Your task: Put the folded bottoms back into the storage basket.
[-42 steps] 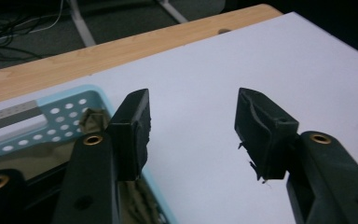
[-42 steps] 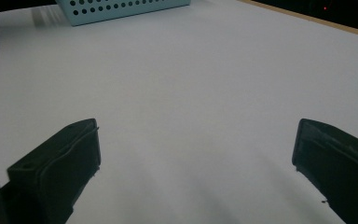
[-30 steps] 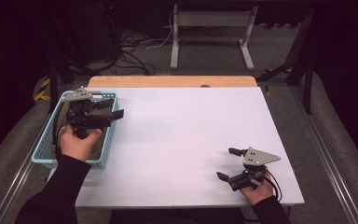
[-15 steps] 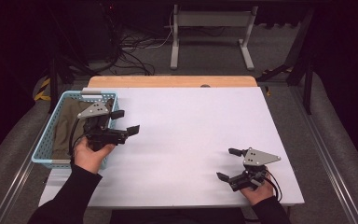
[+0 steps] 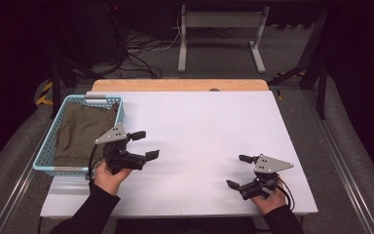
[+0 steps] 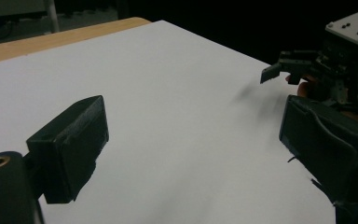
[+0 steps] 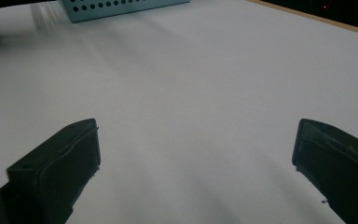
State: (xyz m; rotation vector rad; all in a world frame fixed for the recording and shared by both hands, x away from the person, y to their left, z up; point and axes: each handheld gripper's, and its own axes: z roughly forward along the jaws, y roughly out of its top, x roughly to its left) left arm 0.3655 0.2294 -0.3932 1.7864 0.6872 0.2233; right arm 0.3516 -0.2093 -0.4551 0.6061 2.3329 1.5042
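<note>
While both claws stand spread with nothing between their jaws, the work looks to be at a pause just after the olive cloth (image 5: 80, 134) went into the basket (image 5: 73, 99), or so I judge from how things lie. Nearest the person, the right claw (image 5: 239, 171) rests low over the white table (image 5: 209, 126), its jaws wide apart and only bare tabletop ahead of it. The left claw (image 5: 144, 145) hangs over the table just to the right of the basket, pointing across toward the right claw; its jaws have just been opening and they hold nothing. Behind and to the left of that claw lies the light blue basket with holed walls, and the folded olive cloth fills its floor, lying flat and below the rim. If more is to be done, the next move would call for the left claw to settle down on the table as the right one does.
</note>
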